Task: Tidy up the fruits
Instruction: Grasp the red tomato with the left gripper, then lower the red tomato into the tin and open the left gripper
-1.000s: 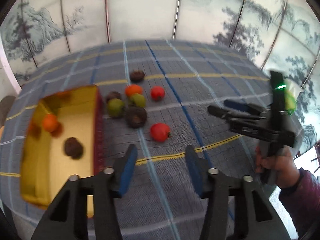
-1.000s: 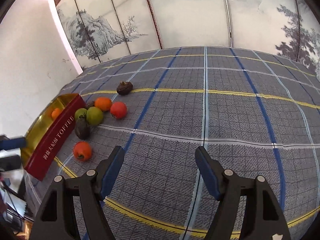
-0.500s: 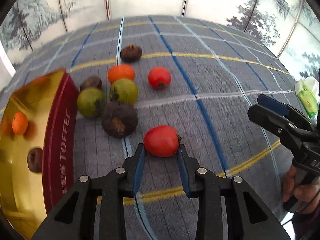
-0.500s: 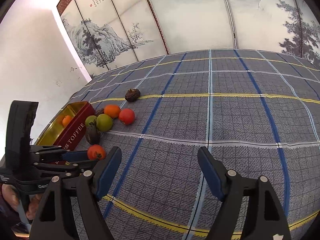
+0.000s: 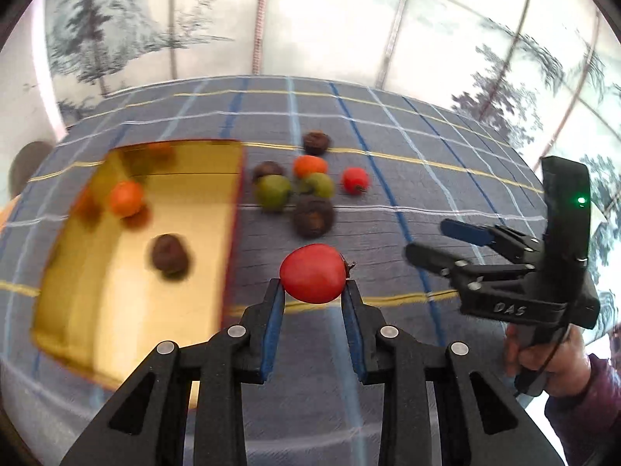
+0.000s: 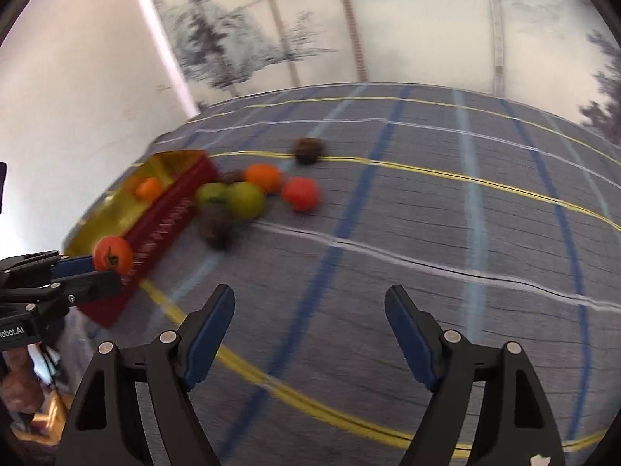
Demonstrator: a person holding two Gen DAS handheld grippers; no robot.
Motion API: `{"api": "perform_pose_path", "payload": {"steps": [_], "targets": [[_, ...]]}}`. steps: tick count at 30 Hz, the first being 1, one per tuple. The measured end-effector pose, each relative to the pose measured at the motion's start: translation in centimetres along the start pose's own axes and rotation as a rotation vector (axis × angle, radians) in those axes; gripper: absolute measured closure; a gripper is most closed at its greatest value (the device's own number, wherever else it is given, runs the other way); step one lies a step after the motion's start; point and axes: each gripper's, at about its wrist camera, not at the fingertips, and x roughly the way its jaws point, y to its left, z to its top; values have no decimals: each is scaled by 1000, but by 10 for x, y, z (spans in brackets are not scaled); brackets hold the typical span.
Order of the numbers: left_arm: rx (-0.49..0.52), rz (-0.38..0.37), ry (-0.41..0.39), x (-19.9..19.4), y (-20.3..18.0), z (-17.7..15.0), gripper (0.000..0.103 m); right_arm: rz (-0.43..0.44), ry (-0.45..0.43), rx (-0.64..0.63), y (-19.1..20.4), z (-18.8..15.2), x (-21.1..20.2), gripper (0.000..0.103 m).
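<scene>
My left gripper (image 5: 313, 291) is shut on a red fruit (image 5: 313, 273), held above the checked cloth just right of the gold tin (image 5: 116, 310). The tin holds an orange fruit (image 5: 126, 198) and a dark brown one (image 5: 169, 254). Several fruits lie in a cluster beyond: two green (image 5: 273, 192), an orange (image 5: 309, 166), a red (image 5: 354, 180) and dark brown ones (image 5: 313, 216). My right gripper (image 6: 310, 303) stands open over bare cloth with nothing between its fingers. In the right wrist view the left gripper (image 6: 99, 272) holds the red fruit (image 6: 113, 254) beside the tin's red wall (image 6: 163, 229).
The blue-grey checked cloth (image 6: 427, 233) stretches away to the right of the fruit cluster (image 6: 248, 194). A painted folding screen (image 5: 310, 19) stands behind the table. A person's hand (image 5: 551, 365) in a purple sleeve holds the right gripper (image 5: 434, 240).
My left gripper went forward to the near red fruit, closed on it and carried it back and up towards the tin. My right gripper shifted towards the fruit cluster, its jaws a little wider.
</scene>
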Motion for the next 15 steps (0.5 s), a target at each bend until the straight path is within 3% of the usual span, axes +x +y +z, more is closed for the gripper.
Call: {"api": "perform_pose_path", "payload": {"steps": [5, 11, 14, 15], "targets": [[-67, 35, -35, -33, 33, -7, 72, 24, 65, -31, 41, 18, 43, 26], [-92, 85, -73, -52, 61, -12, 72, -31, 89, 30, 49, 28, 69, 28], [-108, 98, -71, -53, 73, -15, 72, -73, 98, 35, 52, 31, 76, 40], [-114, 101, -73, -53, 76, -16, 72, -85, 96, 25, 54, 31, 77, 53]]}}
